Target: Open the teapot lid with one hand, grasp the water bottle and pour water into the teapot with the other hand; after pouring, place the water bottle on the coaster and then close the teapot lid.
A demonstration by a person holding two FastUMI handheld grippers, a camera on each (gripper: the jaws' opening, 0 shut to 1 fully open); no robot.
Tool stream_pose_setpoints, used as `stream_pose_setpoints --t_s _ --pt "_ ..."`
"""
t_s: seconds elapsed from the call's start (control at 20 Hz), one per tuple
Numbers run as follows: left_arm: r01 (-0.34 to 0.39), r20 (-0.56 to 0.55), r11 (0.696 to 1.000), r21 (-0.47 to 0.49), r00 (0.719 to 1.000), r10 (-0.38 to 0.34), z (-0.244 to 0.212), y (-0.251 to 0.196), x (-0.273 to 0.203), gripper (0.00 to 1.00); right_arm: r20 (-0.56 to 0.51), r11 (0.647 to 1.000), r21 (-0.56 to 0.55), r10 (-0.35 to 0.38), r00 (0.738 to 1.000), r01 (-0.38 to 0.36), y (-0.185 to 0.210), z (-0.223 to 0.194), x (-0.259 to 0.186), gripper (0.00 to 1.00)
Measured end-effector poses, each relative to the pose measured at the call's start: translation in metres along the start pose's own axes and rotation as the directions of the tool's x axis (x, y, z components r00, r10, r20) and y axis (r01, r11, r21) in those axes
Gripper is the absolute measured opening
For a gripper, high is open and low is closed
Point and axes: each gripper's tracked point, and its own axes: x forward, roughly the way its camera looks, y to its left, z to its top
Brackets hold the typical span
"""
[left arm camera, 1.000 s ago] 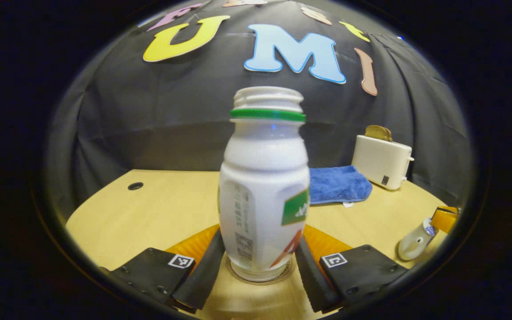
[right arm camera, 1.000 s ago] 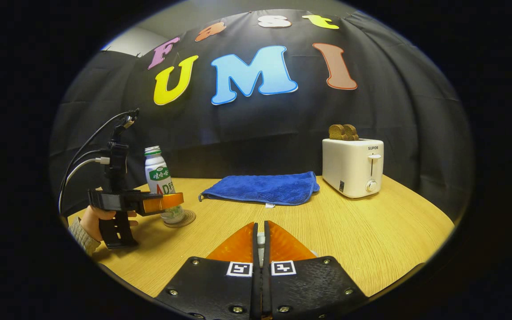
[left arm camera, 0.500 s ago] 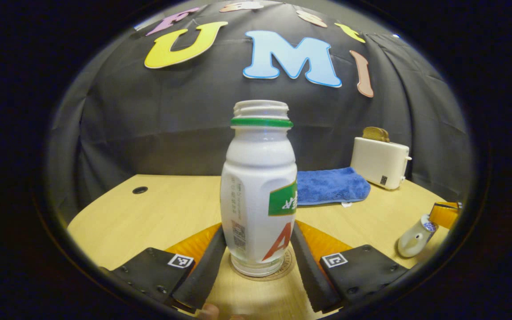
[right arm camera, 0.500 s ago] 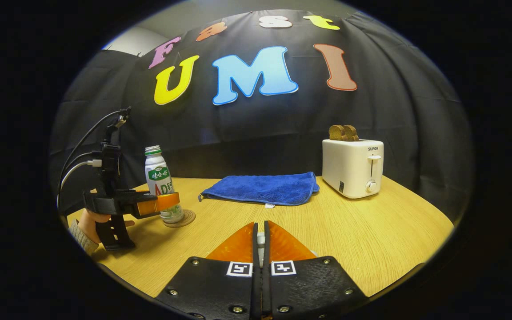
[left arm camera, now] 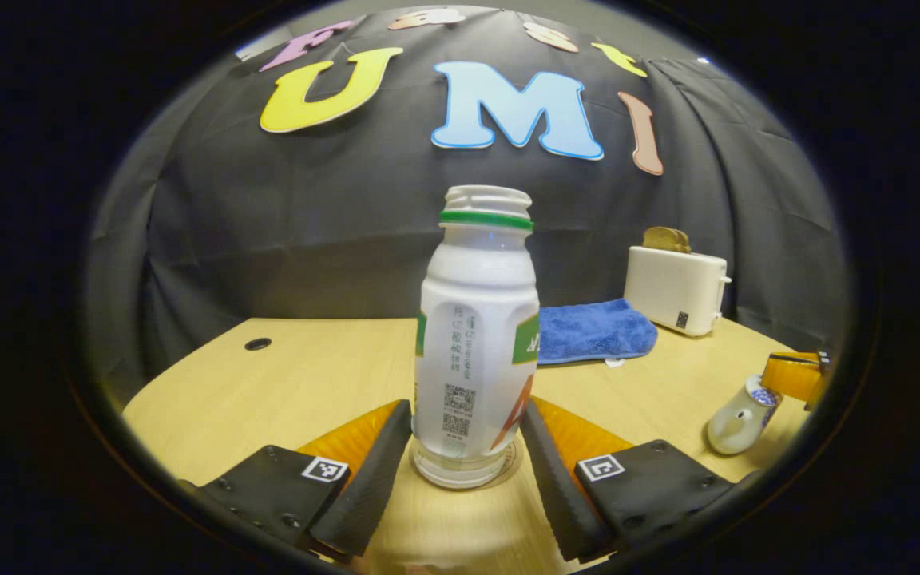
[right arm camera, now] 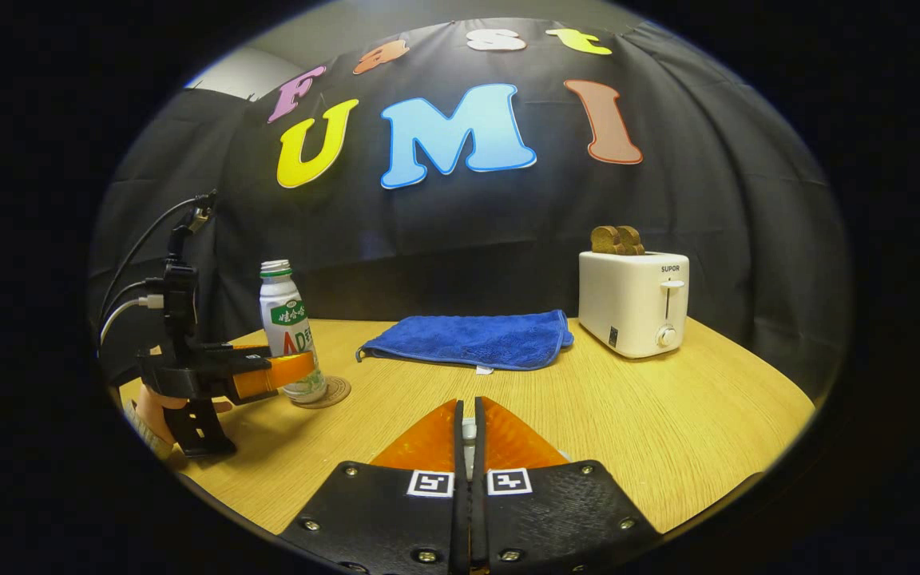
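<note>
A white water bottle (left arm camera: 476, 343) with a green neck ring and no cap stands upright on the round coaster (left arm camera: 513, 465). My left gripper (left arm camera: 466, 409) is open, with a finger on each side of the bottle's lower body and a thin gap at both. In the right gripper view, the bottle (right arm camera: 288, 331) and coaster (right arm camera: 337, 391) stand at the far left, with the left gripper (right arm camera: 284, 371) alongside. A white teapot (left arm camera: 735, 423) sits at the right edge of the left gripper view, the right gripper (left arm camera: 795, 375) at its top. My right gripper (right arm camera: 468, 407) is shut, a white bit of the lid pinched between its fingers.
A white toaster (right arm camera: 634, 302) holding toast stands at the back right of the wooden table (right arm camera: 668, 431). A blue cloth (right arm camera: 468, 339) lies at the back middle. A cable hole (left arm camera: 257, 344) is in the table's far left. A hand (right arm camera: 148, 407) holds the left gripper.
The left gripper has drawn back from the bottle, which looks smaller and stays on the coaster. The right gripper has not moved.
</note>
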Motion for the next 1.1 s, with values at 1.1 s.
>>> stream_pose_setpoints --t_s 1.1 --pt "-0.062 -0.008 0.998 0.022 0.998 0.062 -0.006 0.009 -0.028 1.00 0.003 1.000 -0.016 -0.009 1.000 0.009 0.000 0.001 0.000 0.01"
